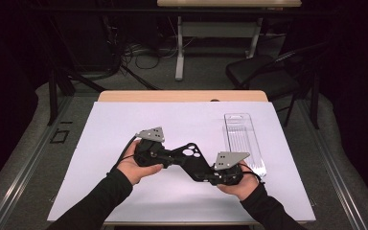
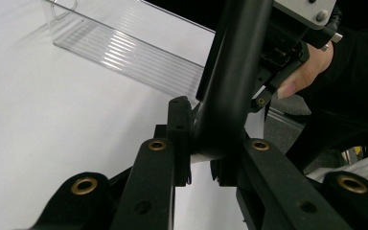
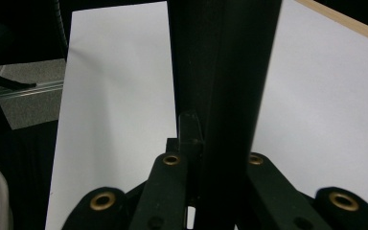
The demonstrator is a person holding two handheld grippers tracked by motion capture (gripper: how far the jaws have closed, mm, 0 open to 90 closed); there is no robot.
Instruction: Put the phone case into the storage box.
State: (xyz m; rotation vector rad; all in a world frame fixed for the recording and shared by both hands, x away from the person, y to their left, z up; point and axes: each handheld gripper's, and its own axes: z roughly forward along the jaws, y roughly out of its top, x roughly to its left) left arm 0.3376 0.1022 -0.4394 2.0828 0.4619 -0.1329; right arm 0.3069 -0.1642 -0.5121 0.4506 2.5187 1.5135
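A black flat piece with round holes (image 1: 192, 153) is held above the white sheet (image 1: 105, 139), between both grippers. My left gripper (image 1: 170, 156) comes from the left and is shut on one end; in the left gripper view the piece (image 2: 235, 72) rises as a rounded black bar from the jaws (image 2: 206, 141). My right gripper (image 1: 200, 168) comes from the right and is shut on the other end, and the piece (image 3: 223, 67) stands as a wide dark bar between its jaws (image 3: 215, 139). The right gripper (image 2: 287, 48) and its hand also appear in the left gripper view.
A clear ribbed plastic tray (image 1: 243, 139) lies lengthwise on the right side of the sheet, also seen as the tray (image 2: 124, 52) beyond the left jaws. The wooden table edge (image 1: 182, 96) runs along the back. A black chair (image 1: 263, 72) stands behind the table.
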